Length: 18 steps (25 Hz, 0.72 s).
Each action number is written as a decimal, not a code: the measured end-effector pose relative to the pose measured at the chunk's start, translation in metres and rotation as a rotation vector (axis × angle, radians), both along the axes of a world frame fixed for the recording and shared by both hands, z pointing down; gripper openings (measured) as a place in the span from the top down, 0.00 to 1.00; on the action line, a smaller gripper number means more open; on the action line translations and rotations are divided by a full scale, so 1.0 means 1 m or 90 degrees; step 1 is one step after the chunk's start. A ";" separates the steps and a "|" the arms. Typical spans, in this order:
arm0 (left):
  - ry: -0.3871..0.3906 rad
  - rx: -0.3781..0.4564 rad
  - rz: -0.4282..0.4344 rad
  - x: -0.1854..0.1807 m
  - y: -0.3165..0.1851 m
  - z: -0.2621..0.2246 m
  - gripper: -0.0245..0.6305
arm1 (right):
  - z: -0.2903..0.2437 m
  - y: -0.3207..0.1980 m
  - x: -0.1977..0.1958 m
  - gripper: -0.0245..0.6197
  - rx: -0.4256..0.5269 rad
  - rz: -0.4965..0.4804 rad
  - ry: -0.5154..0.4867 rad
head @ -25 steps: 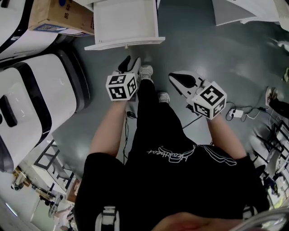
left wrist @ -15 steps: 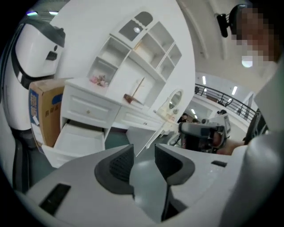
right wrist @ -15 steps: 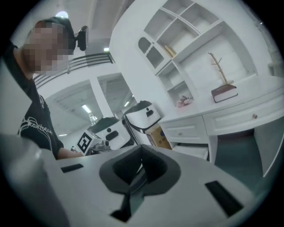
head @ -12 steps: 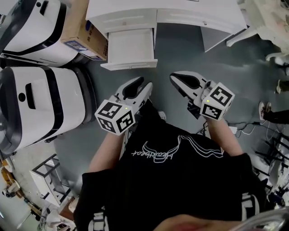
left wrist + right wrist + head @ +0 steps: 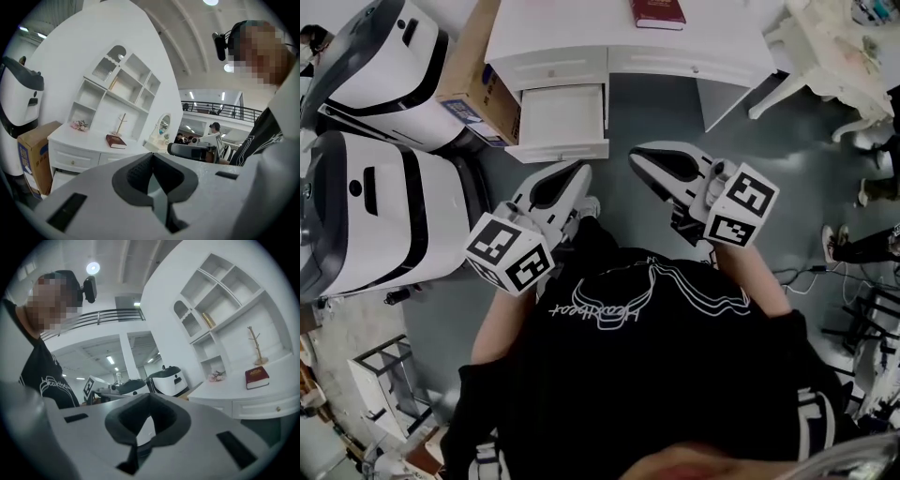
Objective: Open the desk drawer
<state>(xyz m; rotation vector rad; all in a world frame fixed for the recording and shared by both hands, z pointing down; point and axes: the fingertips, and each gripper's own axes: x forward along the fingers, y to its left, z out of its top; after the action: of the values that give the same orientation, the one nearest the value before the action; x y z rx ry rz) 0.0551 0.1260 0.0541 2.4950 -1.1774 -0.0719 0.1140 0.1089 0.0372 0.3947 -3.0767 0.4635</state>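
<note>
Drawer [image 5: 558, 120] is seen pulled out from white bench [image 5: 581, 33], at its left section, w/ front edge twd the person. Red book [image 5: 657, 11] is laid on bench top. Cardboard box [image 5: 476, 80] is stood just beside drawer, on its left. Both tongs are held in air, apart from drawer & bench. Left tongs [image 5: 579, 172] are closed tight, pads together, nothing gripped. Right tongs [image 5: 637, 156] are likewise closed & empty, tips pointed twd bench.
</note>
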 end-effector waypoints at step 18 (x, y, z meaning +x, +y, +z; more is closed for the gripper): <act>-0.048 0.020 0.000 0.029 0.009 -0.012 0.96 | -0.001 0.017 0.016 0.95 0.054 0.016 0.033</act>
<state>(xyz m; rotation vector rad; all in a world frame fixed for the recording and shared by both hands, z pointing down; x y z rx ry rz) 0.0841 0.1355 0.0426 2.5459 -1.2142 0.0031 0.1299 0.1261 0.0362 0.4405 -3.0513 0.3194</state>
